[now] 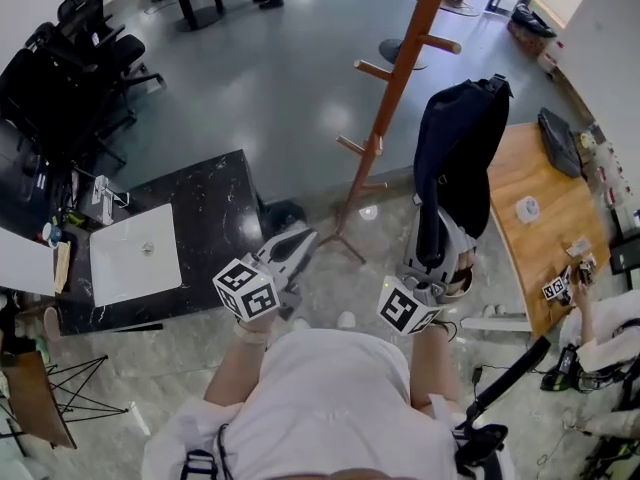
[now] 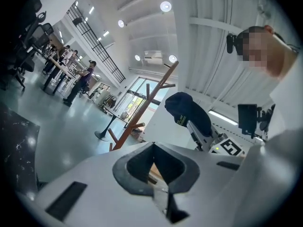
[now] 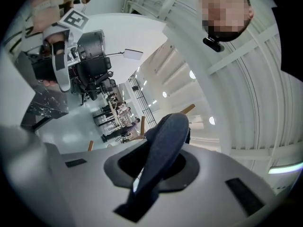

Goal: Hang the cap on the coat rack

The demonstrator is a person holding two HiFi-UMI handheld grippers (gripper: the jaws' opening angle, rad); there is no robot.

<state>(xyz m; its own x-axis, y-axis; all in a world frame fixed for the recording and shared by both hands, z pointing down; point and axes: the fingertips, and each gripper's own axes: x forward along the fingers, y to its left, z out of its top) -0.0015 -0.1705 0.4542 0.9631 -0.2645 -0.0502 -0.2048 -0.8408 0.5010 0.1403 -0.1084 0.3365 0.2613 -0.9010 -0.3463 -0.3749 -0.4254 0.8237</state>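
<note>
A dark navy cap (image 1: 458, 158) hangs upward from my right gripper (image 1: 438, 236), which is shut on its fabric. In the right gripper view the cap (image 3: 163, 145) fills the space between the jaws. The wooden coat rack (image 1: 395, 88) stands just ahead and to the left of the cap, its pegs bare. My left gripper (image 1: 298, 240) points at the foot of the rack, shut with nothing in it. The left gripper view shows the rack (image 2: 142, 109) ahead and the cap (image 2: 187, 109) on the right gripper to the right.
A black marble counter with a white sink (image 1: 140, 253) stands at the left. A wooden table (image 1: 530, 218) with small items is at the right, and another person (image 1: 600, 338) sits beside it. Office chairs (image 1: 70, 68) stand at the far left.
</note>
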